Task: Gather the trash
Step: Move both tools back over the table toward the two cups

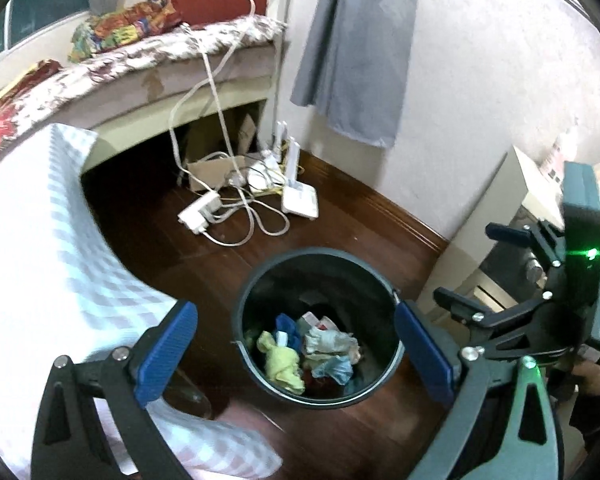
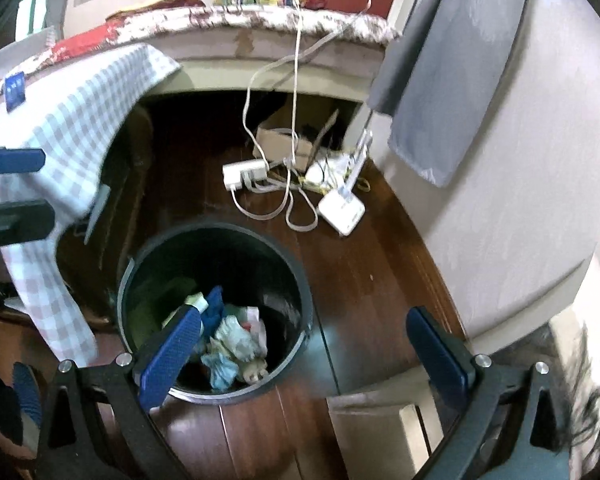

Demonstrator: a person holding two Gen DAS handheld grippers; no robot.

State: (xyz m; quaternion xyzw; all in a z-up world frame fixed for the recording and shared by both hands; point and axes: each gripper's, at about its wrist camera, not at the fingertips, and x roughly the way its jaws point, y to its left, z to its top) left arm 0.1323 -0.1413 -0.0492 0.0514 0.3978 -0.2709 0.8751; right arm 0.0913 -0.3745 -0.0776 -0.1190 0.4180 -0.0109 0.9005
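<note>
Left tool (image 1: 296, 356) – jaws apart, empty, above the bin (image 1: 380, 390) | right tool (image 2: 312, 360) – jaws apart, empty | crumpled trash (image 1: 320, 354) lies inside the bin on the floor (image 1: 148, 216) | advice: seek remaining litter, close squarely, release over the bin mouth.

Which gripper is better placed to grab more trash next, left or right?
Neither clearly: the left gripper and right gripper both hang open and empty above the trash bin. No loose trash shows on the floor.
</note>
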